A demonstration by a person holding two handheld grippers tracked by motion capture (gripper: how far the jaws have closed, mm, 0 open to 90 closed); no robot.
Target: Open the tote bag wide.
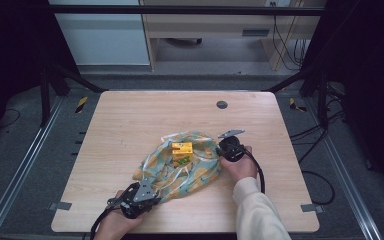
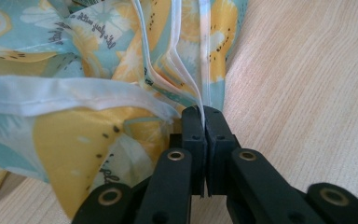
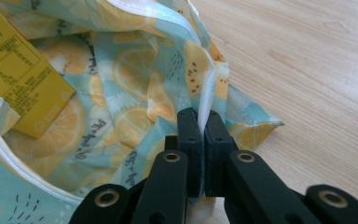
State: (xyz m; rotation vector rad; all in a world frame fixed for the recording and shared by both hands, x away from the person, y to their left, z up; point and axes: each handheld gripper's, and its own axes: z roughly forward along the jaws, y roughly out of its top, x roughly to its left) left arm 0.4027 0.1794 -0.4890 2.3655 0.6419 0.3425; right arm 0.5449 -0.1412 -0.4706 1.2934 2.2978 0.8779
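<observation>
A lemon-print cloth bag (image 1: 182,165) lies crumpled at the centre of the wooden desk (image 1: 130,120), with a yellow box (image 1: 182,148) resting in its open mouth. At the lower left of the high view, the left gripper (image 1: 147,189) has its fingers clamped on the bag's white-trimmed edge. Right of centre, the right gripper (image 1: 221,151) has its fingers pinched together on the opposite white hem (image 3: 206,100).

Upper half of the light wooden counter (image 1: 130,115) is bare, w/ only a small dark round grommet (image 1: 222,104) at top centre. Mid-frame, the crumpled lemon-print teal fabric bag (image 1: 200,175) w/ a yellow carton box (image 1: 182,149) inside blocks passage btwn both tongs.
</observation>
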